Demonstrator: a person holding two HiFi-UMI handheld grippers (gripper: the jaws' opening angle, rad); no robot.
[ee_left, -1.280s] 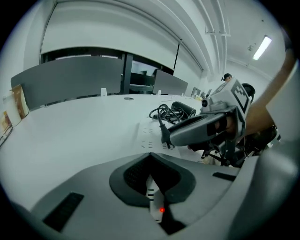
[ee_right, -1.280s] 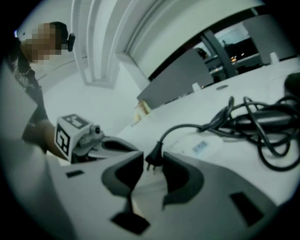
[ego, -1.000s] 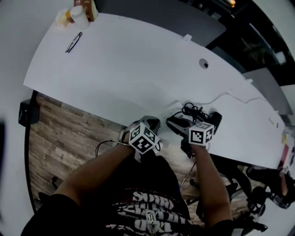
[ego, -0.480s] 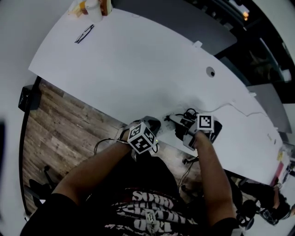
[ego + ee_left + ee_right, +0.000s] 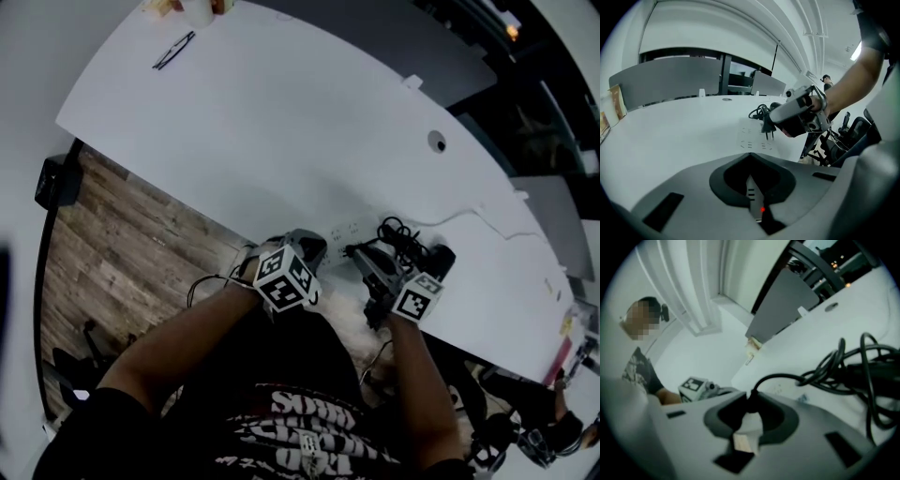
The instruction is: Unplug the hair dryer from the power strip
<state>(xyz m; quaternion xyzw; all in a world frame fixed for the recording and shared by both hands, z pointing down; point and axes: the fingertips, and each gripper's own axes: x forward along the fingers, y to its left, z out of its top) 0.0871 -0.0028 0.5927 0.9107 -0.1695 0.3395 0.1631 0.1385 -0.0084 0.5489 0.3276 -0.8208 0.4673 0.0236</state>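
A white power strip (image 5: 347, 228) lies near the front edge of the white table (image 5: 281, 122). The black hair dryer (image 5: 433, 258) and its coiled cord (image 5: 398, 230) lie just right of it. My right gripper (image 5: 370, 267) is shut on the black plug (image 5: 767, 126); its jaws have just been closing on it. In the left gripper view the two prongs hang free above the power strip (image 5: 752, 138). The cord (image 5: 834, 366) runs out from between the right jaws. My left gripper (image 5: 302, 251) shows no gap between its jaws and sits at the strip's near end.
A pair of glasses (image 5: 174, 50) and some small items (image 5: 187, 7) lie at the table's far left corner. A round cable hole (image 5: 437, 142) is at the back right. Wooden floor (image 5: 122, 253) shows left of the table, and chair bases stand at the lower right.
My right gripper reached forward to the plug, closed on it and drew back towards me, so the plug now hangs above the strip. The left gripper kept its place.
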